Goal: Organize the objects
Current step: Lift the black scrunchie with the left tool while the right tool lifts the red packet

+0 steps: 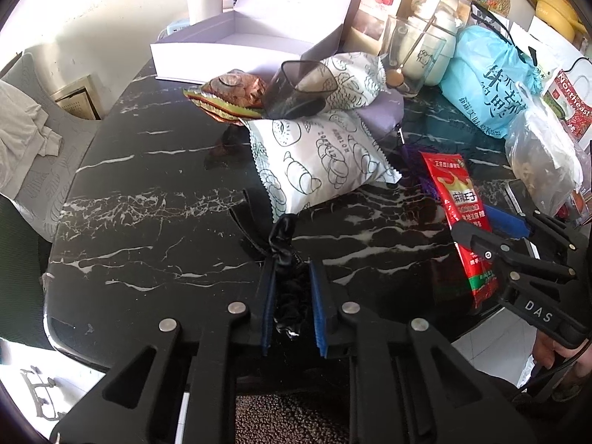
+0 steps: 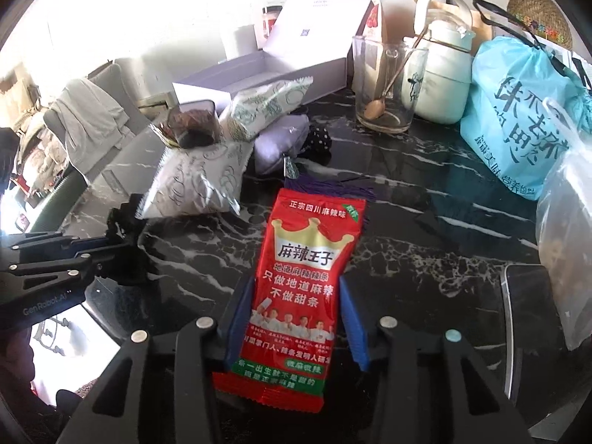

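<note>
Tidying looks barely started: the left gripper (image 1: 292, 292) is clamped on a black bow (image 1: 281, 248). The right gripper (image 2: 296, 318) pinches a red snack packet (image 2: 299, 277) (the white box (image 1: 207, 46) looks empty).

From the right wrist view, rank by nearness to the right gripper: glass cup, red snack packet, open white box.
1. Red snack packet, between the right gripper fingers.
2. Glass cup, ahead, slightly right.
3. Open white box, far back, left of the cup.
</note>
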A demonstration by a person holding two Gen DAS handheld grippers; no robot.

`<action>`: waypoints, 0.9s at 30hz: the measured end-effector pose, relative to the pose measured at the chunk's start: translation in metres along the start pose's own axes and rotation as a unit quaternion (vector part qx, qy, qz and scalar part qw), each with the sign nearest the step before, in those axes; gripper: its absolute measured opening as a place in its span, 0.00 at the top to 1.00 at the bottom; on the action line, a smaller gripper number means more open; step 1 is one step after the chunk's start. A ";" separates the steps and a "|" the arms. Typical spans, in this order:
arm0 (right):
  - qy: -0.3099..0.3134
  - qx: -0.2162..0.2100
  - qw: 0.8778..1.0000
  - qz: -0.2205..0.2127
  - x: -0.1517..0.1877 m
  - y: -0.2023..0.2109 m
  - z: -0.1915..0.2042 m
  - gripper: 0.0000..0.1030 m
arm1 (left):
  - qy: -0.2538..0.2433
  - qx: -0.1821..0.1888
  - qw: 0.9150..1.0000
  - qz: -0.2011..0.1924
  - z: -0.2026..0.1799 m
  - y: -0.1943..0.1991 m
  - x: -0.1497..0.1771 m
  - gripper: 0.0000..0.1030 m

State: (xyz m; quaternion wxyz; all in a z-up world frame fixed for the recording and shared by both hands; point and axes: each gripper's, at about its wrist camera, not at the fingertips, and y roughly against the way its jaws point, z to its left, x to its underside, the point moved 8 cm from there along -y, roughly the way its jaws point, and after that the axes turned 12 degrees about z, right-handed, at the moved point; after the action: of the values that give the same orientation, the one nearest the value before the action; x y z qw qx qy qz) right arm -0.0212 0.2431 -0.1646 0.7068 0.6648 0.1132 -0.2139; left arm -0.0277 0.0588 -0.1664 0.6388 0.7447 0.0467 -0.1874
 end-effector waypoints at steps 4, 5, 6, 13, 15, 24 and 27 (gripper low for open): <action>-0.004 -0.010 1.000 -0.008 0.000 0.009 -0.001 0.55 | 0.003 0.001 1.000 -0.007 0.001 0.008 0.002 0.85; -0.004 -0.011 1.000 -0.012 0.000 0.012 -0.002 0.55 | 0.003 0.001 1.000 -0.010 0.001 0.011 0.002 0.85; -0.005 -0.010 1.000 -0.014 0.000 0.014 -0.002 0.55 | 0.003 0.001 1.000 -0.012 0.001 0.013 0.002 0.85; -0.001 -0.014 0.999 -0.032 -0.001 0.030 -0.002 0.55 | 0.006 0.001 1.000 -0.030 0.000 0.029 0.004 0.87; 0.002 -0.013 0.999 -0.037 -0.003 0.033 -0.001 0.55 | 0.006 0.000 0.999 -0.034 -0.001 0.032 0.003 0.87; 0.004 -0.025 0.999 -0.028 0.002 0.029 0.001 0.55 | 0.009 0.034 0.999 -0.023 -0.005 0.026 0.008 0.69; 0.005 -0.029 0.999 -0.028 0.003 0.029 0.003 0.55 | 0.007 0.020 1.000 -0.017 -0.007 0.022 0.010 0.35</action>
State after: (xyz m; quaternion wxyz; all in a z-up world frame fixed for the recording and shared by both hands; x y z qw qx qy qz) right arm -0.0056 0.2409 -0.1397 0.7188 0.6417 0.1414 -0.2272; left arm -0.0107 0.0599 -0.1486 0.6201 0.7577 0.0599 -0.1944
